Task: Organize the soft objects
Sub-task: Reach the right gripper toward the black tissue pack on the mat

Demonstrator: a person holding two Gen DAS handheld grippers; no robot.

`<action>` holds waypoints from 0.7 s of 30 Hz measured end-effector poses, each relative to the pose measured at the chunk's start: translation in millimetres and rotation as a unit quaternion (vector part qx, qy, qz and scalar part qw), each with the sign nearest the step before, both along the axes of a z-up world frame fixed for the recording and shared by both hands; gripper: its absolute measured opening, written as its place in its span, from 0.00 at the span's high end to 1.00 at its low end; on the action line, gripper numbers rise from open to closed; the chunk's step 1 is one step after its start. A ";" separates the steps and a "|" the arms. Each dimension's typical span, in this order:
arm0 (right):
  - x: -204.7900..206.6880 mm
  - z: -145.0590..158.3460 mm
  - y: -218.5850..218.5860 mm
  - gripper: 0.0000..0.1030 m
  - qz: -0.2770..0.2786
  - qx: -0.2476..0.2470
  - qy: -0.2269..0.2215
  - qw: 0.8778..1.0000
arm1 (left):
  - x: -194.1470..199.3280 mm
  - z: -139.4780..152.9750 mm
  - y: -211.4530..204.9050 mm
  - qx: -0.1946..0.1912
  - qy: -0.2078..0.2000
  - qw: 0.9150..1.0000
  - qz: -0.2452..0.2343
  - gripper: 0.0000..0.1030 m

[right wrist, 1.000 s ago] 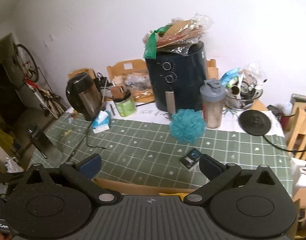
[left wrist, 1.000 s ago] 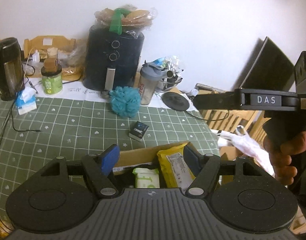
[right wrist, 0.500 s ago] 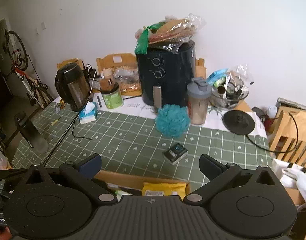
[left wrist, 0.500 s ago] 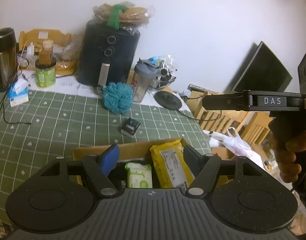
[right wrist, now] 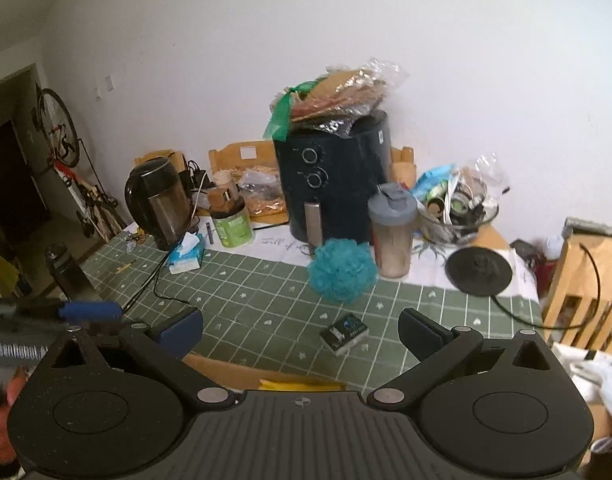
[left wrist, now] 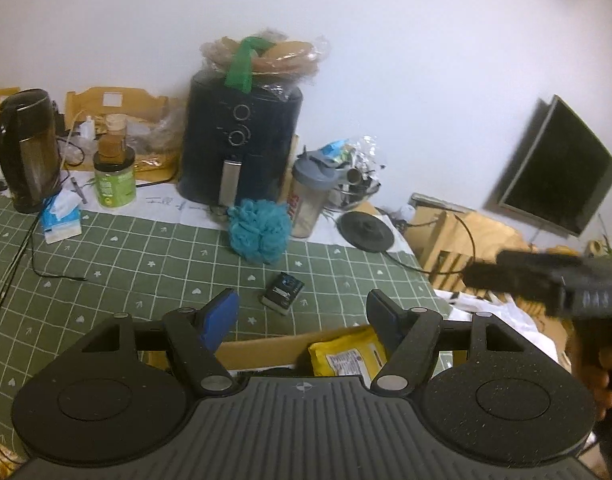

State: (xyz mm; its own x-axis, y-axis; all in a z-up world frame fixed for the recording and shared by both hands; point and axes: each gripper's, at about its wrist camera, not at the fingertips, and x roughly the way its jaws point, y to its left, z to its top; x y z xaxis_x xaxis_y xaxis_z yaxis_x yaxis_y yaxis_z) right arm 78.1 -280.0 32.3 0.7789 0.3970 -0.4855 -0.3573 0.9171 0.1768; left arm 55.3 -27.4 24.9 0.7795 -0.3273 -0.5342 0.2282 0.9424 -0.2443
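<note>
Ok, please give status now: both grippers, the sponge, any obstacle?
Left gripper open, empty. Right gripper open, empty. Teal bath sponge on table, untouched. Small black box lies before it.

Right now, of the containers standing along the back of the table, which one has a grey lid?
The shaker bottle, right beside the teal bath sponge. Its flip lid is grey over a clear body; the green can has something brown on top, and the kettle is dark.

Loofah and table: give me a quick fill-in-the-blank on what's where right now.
1. The loofah is coloured ____.
2. Behind the loofah stands a black air ____.
3. The yellow pack lies inside the cardboard ____.
4. Both tongs, left and right, are ____.

Missing: teal; fryer; box; open
</note>
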 end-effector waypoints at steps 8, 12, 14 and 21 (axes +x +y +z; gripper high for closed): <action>0.8 -20.9 -32.2 0.00 -0.008 -0.004 0.021 1.000 | -6.1 9.9 21.0 0.018 -0.018 0.999 0.046 0.32; 9.0 -22.3 -42.1 0.00 -0.012 -0.008 0.022 1.000 | -0.9 11.0 38.6 0.021 -0.023 0.998 0.063 0.32; 17.3 -23.4 -46.0 0.00 -0.021 -0.012 0.026 0.999 | 3.3 9.6 47.8 0.025 -0.026 0.997 0.066 0.32; 43.7 -27.9 -57.4 0.00 -0.062 -0.008 0.048 0.997 | 17.5 -4.1 72.0 0.022 -0.027 0.998 0.045 0.32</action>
State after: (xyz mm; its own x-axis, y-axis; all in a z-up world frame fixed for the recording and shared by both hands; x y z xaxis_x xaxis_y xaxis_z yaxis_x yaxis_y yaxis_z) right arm 121.7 -337.4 4.4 0.7710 0.2922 -0.5659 -0.2230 0.9561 0.1899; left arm 72.8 44.7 20.7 0.8325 -0.2330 -0.5027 0.1548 0.9690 -0.1927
